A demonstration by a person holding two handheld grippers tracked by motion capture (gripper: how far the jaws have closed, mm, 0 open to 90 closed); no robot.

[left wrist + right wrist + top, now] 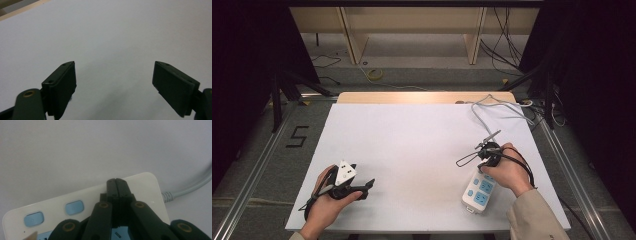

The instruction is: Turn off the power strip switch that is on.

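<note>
The high view shows the white plastic power strip with pale-blue sockets (479,191) at the white tabletop's (412,145) near right edge, grey cable (492,112) trailing away. In the right gripper view the right tongs (117,181) are pressed together, empty, over the strip's cable end – blue buttons alongside. The left tongs (113,82) gape wide over bare tabletop, holding nothing.

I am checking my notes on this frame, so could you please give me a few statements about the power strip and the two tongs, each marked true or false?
1. The right tongs are shut, their jaws pressed together over the power strip. True.
2. The left tongs are clamped on the power strip. False: their jaws stand wide apart over the bare white table, with nothing between them.
3. The power strip is white with pale blue sockets and buttons. True.
4. The power strip lies near the person's left hand. False: it lies under the right hand, at the table's right side.
5. A grey cable leads from the power strip toward the table's far edge. True.
</note>
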